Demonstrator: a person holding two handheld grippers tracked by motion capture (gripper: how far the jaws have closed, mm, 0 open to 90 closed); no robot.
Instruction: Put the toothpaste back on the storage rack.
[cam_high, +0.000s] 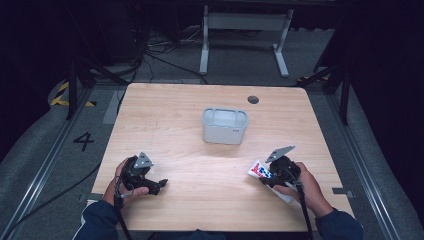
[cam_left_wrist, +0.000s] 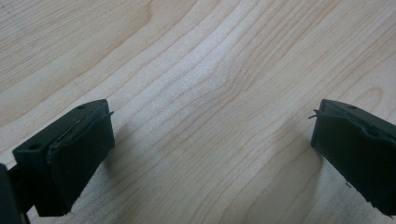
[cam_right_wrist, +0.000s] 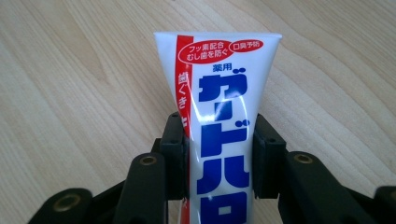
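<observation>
The right gripper (cam_right_wrist: 219, 154) has its fingers (cam_right_wrist: 175, 154) clenched on a toothpaste tube (cam_right_wrist: 219, 93) near the counter's (cam_high: 200, 100) right front corner, so the step in hand appears to be the pickup. The left gripper (cam_left_wrist: 212, 144), spread and empty, hovers near the left front edge. A likely next move carries the tube to the grey container (cam_high: 225, 126) at the counter's middle, with nothing between.

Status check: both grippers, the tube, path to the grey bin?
Left gripper open, over bare table. Right gripper shut on toothpaste tube. Grey bin mid-table, nothing between it and the tube.
</observation>
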